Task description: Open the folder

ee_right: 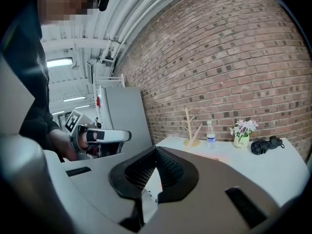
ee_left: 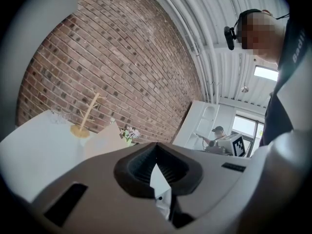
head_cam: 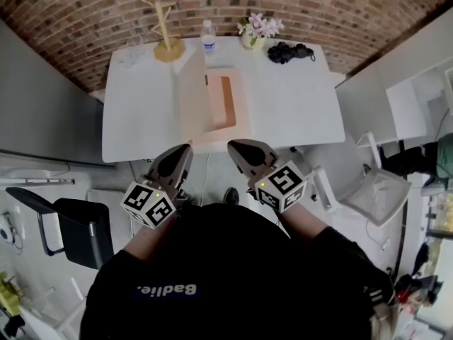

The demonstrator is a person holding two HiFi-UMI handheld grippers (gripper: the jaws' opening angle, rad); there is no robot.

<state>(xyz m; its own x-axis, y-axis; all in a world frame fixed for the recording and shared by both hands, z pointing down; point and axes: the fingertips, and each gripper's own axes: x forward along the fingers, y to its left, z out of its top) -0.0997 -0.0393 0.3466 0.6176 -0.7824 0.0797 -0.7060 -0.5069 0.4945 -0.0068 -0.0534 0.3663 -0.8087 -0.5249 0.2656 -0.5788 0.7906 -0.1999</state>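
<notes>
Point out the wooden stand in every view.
Head view: stand top centre-left, at the table's far edge, left of the bottle.
Left gripper view: stand left of centre, low against the brick wall.
Right gripper view: stand right of centre, just left of the bottle.
Shared landmark: the flowers, to the stand's right in all three.

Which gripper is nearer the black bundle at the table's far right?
Right. The right gripper hangs at the table near edge, diagonally across from the black bundle; the left gripper is farther left.
</notes>
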